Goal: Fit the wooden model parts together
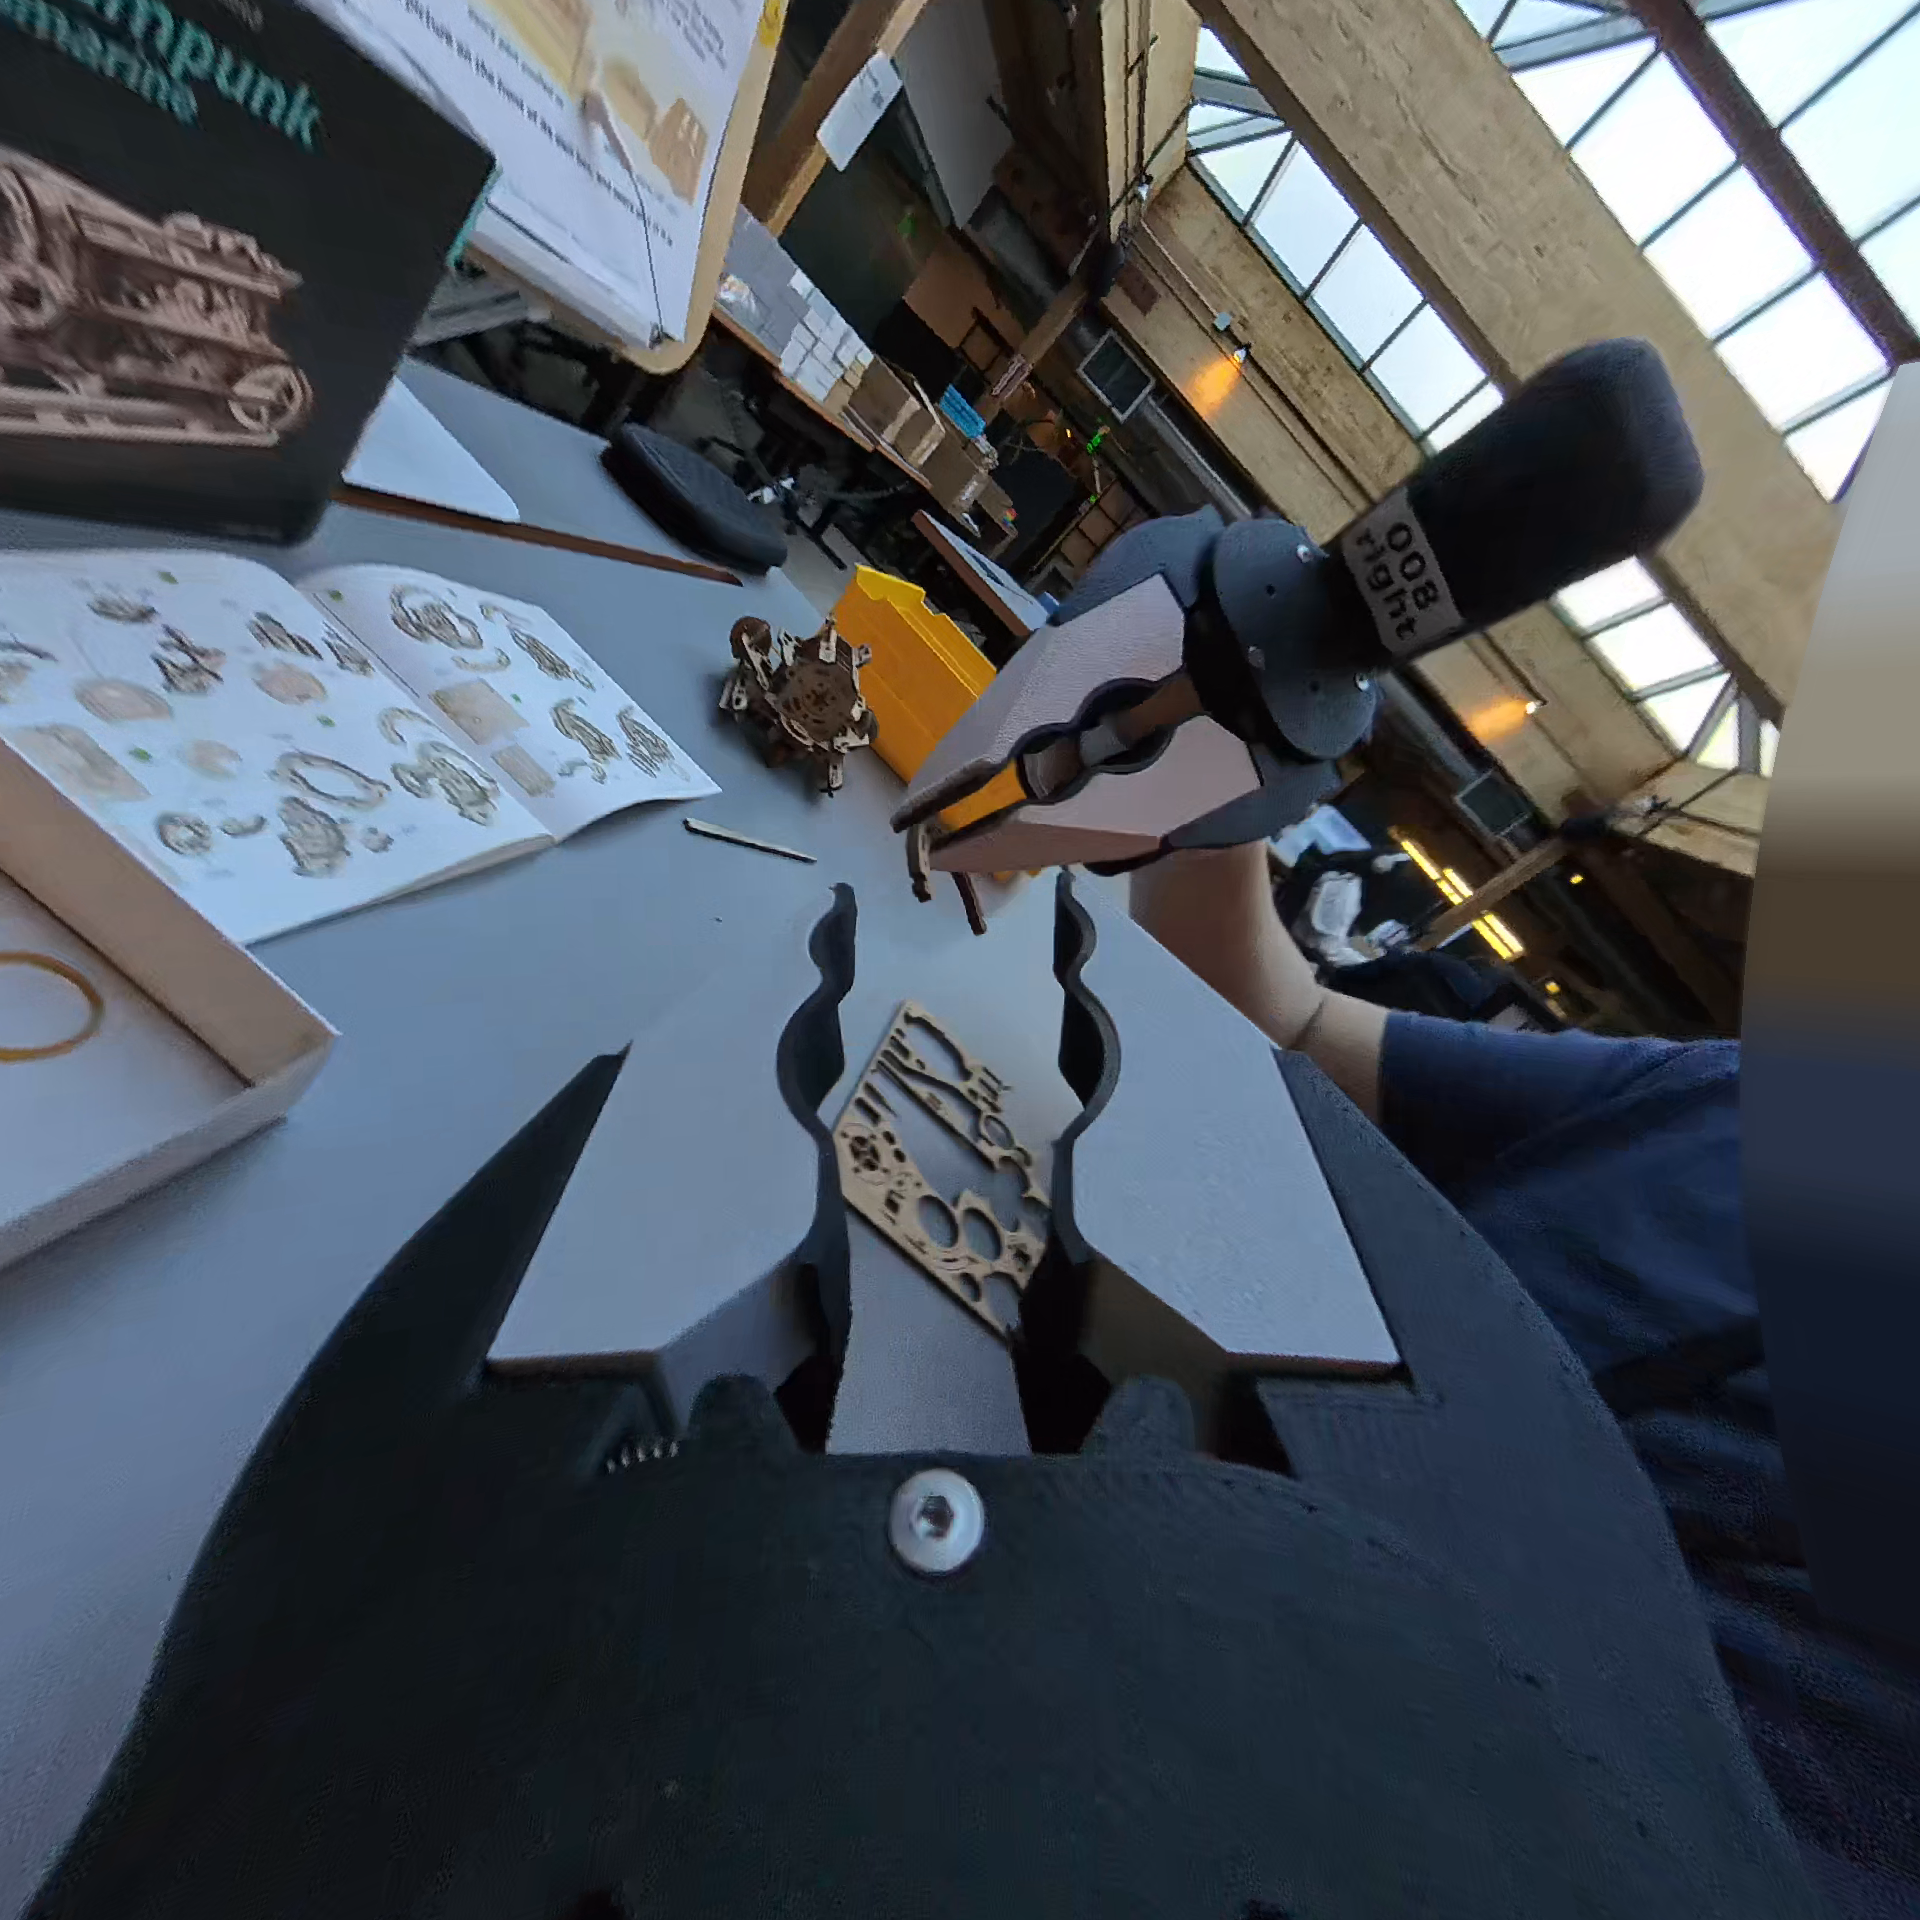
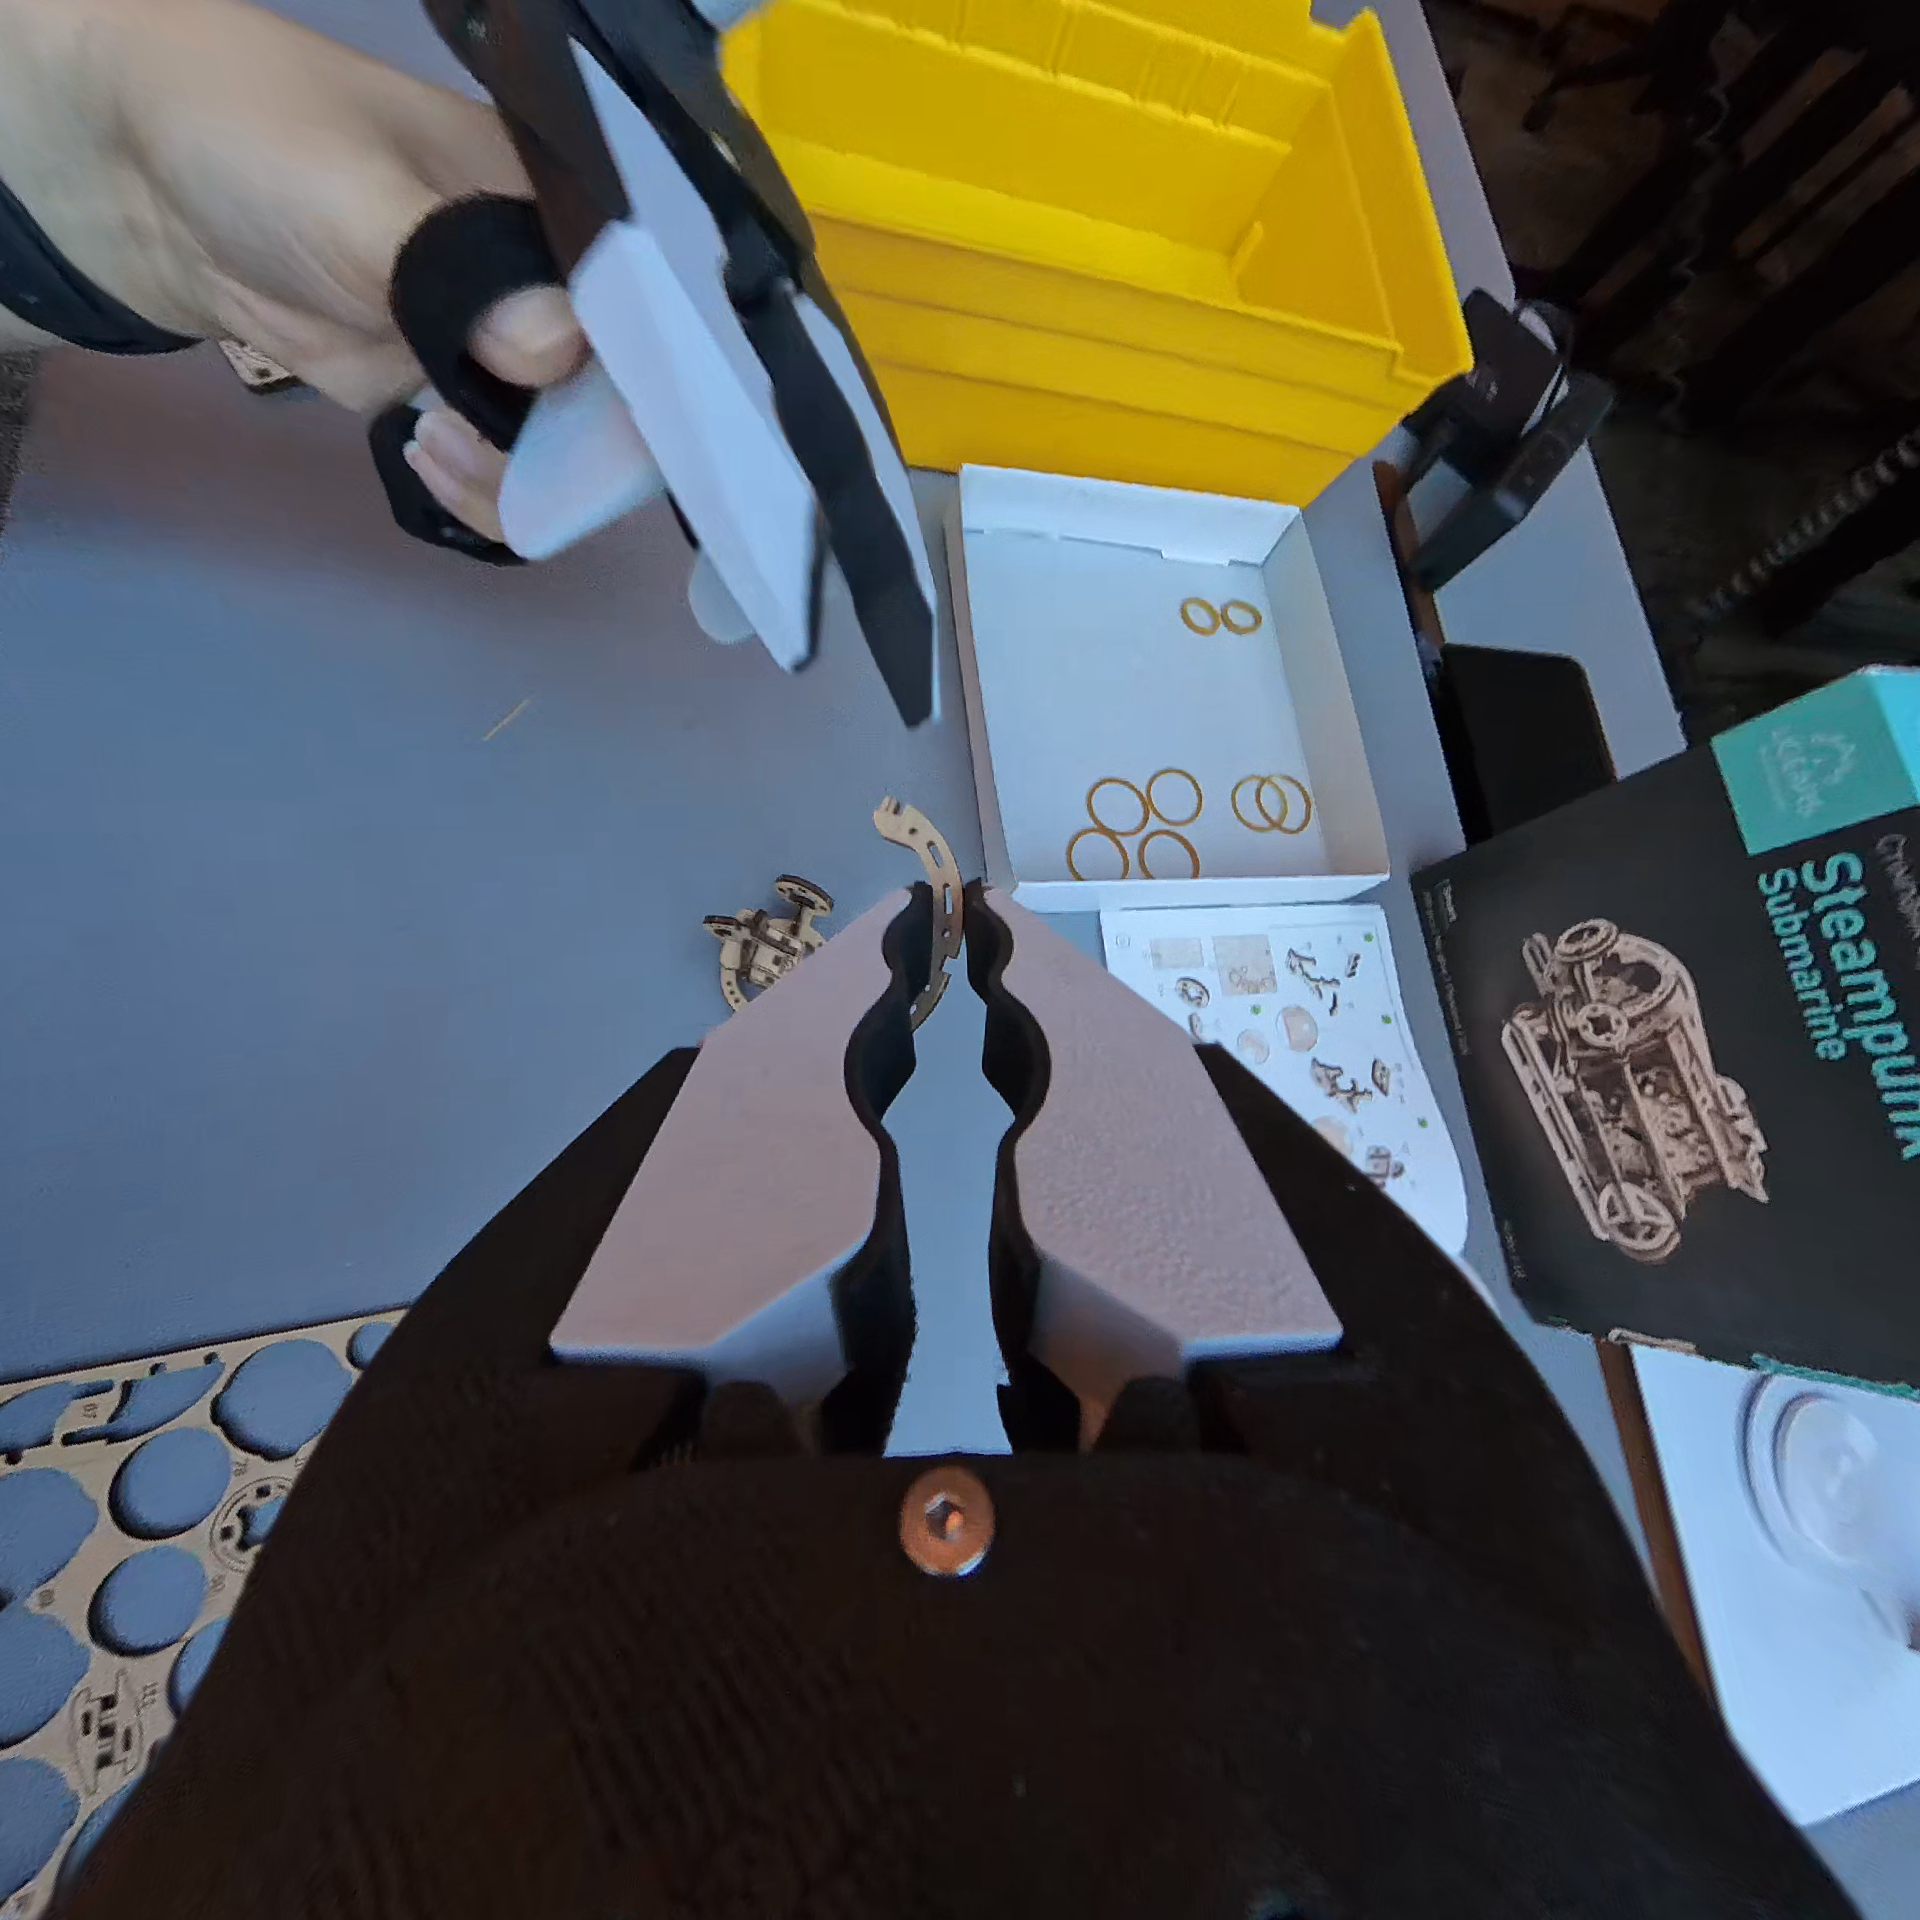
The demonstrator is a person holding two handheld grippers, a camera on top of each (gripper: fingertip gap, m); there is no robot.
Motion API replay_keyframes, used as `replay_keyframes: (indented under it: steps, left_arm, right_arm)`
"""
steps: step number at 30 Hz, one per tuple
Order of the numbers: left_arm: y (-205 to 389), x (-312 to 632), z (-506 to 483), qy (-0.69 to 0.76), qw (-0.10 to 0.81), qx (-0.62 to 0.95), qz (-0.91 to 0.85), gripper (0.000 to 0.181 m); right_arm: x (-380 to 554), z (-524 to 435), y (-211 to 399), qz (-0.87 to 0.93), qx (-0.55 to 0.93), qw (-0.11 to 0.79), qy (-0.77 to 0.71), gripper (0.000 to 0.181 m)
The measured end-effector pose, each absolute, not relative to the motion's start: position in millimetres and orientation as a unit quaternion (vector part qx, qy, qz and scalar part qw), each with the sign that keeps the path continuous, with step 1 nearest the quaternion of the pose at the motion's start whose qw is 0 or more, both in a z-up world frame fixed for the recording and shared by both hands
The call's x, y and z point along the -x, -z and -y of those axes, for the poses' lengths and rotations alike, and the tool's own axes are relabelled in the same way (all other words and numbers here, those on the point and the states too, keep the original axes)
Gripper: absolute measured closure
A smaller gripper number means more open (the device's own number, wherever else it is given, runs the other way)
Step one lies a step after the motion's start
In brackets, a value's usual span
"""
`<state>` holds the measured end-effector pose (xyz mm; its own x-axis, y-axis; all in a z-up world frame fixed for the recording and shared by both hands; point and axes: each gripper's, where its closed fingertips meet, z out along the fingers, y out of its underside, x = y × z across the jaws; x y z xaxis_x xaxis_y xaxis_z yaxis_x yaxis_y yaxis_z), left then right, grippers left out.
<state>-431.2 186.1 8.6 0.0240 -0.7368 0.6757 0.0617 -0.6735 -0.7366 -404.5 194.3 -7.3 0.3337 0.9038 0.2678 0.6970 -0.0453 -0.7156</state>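
My right gripper (image 2: 948, 896) is shut on a thin curved wooden piece (image 2: 928, 842) with slots, held upright at the fingertips above the grey table. In the left wrist view the right gripper (image 1: 914, 821) holds this piece (image 1: 918, 860) just beyond my left fingertips. My left gripper (image 1: 951, 914) is open and empty, above a flat wooden parts sheet (image 1: 940, 1164). The left gripper also shows in the right wrist view (image 2: 857, 686), raised at the upper left with its fingers apart. A small part-built wooden assembly (image 2: 769, 940) lies on the table left of the right fingers, and shows in the left wrist view (image 1: 795, 701).
A yellow bin (image 2: 1091, 260) stands at the back. A white tray (image 2: 1039, 623) holds several rubber bands. An open instruction booklet (image 1: 312, 707), a dark kit box (image 2: 1714, 1039), a wooden stick (image 1: 748, 840) and a punched-out parts sheet (image 2: 104, 1507) lie around. Less than 4 cm separates the two grippers' tips.
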Motion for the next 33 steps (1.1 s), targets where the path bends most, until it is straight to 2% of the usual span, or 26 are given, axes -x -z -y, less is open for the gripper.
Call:
replay_keyframes:
  steps: [2, 5, 14, 15, 17, 18, 24, 27, 33]
  left_arm:
    - [3, 443, -189, 0.611, 0.351, 0.64, -0.307, 0.143]
    - [39, 454, -189, 0.544, 0.369, 0.649, -0.383, 0.136]
    - [96, 446, -172, 0.464, 0.306, 0.674, -0.487, 0.143]
    - [96, 443, -171, 0.475, 0.302, 0.674, -0.478, 0.139]
    - [94, 437, -169, 0.51, 0.29, 0.678, -0.442, 0.106]
    - [95, 435, -168, 0.519, 0.287, 0.68, -0.43, 0.1]
    - [121, 429, -164, 0.448, 0.294, 0.723, -0.436, 0.104]
    - [119, 424, -162, 0.451, 0.31, 0.731, -0.407, 0.111]
    - [117, 425, -162, 0.433, 0.34, 0.742, -0.382, 0.112]
  right_arm:
    - [403, -199, 23, 0.547, 0.732, 0.379, -0.144, 0.177]
    - [404, -198, 60, 0.531, 0.76, 0.333, -0.171, 0.177]
    - [405, -195, 115, 0.498, 0.803, 0.25, -0.212, 0.177]
    - [405, -195, 119, 0.496, 0.805, 0.243, -0.215, 0.177]
    - [404, -194, 124, 0.496, 0.809, 0.23, -0.217, 0.177]
    - [404, -194, 126, 0.496, 0.81, 0.224, -0.219, 0.177]
    - [406, -195, 130, 0.498, 0.812, 0.217, -0.212, 0.177]
    - [409, -193, 132, 0.496, 0.812, 0.213, -0.224, 0.177]
    - [412, -194, 139, 0.499, 0.81, 0.195, -0.239, 0.176]
